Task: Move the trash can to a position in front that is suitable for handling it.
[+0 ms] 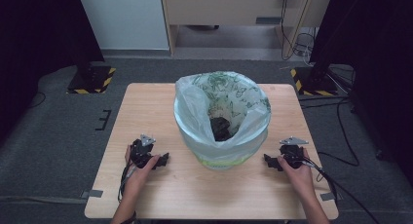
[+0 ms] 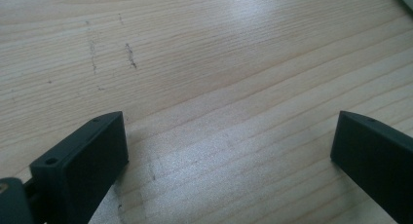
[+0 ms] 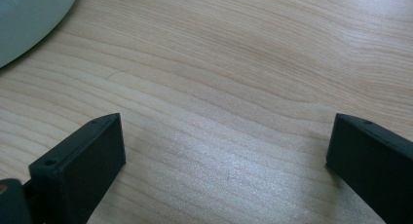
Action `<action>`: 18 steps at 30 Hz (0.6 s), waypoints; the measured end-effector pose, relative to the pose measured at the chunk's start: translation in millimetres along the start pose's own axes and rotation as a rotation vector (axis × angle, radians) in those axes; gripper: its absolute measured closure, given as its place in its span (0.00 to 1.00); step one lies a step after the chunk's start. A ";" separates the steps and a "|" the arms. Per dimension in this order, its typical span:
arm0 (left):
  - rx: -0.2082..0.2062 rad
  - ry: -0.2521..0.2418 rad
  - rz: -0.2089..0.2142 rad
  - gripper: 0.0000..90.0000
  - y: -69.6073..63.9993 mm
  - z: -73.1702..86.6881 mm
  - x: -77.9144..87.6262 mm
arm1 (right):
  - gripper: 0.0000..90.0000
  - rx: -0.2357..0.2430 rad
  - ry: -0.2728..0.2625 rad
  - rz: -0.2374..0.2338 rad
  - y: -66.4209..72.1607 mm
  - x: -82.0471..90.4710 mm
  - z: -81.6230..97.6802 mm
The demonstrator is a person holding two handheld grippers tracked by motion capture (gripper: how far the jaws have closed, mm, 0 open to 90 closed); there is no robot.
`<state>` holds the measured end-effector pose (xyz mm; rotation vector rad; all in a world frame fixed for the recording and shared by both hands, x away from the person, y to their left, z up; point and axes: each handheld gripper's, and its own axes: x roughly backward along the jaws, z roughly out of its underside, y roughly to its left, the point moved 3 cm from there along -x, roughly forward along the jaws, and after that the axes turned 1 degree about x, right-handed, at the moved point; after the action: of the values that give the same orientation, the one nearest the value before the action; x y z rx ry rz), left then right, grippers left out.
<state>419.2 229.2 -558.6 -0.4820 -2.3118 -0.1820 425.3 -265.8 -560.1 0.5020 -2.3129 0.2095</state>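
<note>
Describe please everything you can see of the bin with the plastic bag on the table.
The bin is round and pale, standing upright at the middle of the wooden table. A thin translucent bag with green print lines it and folds over the rim. Something dark lies inside at the bottom. Both tongs rest apart from it, one on each side.

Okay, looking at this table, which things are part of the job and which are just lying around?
Likely in the job:
- bin lined with a plastic bag
- dark item inside the bag
- left gripper, open
- right gripper, open

Just around:
- floor cables
- striped stand bases
- pencil marks on the table
</note>
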 end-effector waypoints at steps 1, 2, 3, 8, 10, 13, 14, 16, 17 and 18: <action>0.002 0.000 -0.001 0.00 -0.1 0.0 0.1 | 0.01 0.001 0.000 0.000 0.0 0.0 0.0; 0.002 0.000 -0.001 0.00 -0.1 0.0 0.1 | 0.01 0.001 0.000 0.000 0.0 0.0 0.0; 0.003 0.000 -0.003 0.00 -0.3 0.1 0.1 | 0.01 0.000 0.000 0.000 0.0 0.0 0.0; 0.006 -0.005 -0.008 0.01 -2.3 0.1 1.1 | 0.01 0.000 0.001 -0.002 0.0 0.2 0.1; 0.008 -0.020 0.007 0.03 -4.3 -0.9 1.2 | 0.01 0.007 0.000 -0.002 -0.5 0.4 0.2; 0.015 -0.046 0.013 0.03 -8.3 -6.5 3.7 | 0.01 0.003 0.001 -0.003 -0.4 1.1 0.9; 0.014 -0.056 0.021 0.03 -10.2 -8.6 4.8 | 0.01 0.000 0.000 -0.002 -0.4 1.2 1.1; 0.009 -0.072 0.038 0.03 -16.0 -12.7 6.9 | 0.01 0.001 0.000 0.000 -0.6 1.8 1.6; 0.009 -0.078 0.041 0.03 -17.9 -14.1 7.6 | 0.01 0.001 0.001 0.000 -0.7 1.9 1.8; 0.001 -0.084 0.044 0.03 -20.4 -15.7 8.7 | 0.01 0.001 0.001 0.000 -0.7 1.9 1.8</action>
<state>415.9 208.7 -541.1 -0.5493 -2.3802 -0.1409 423.2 -267.5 -560.0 0.5022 -2.3124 0.2107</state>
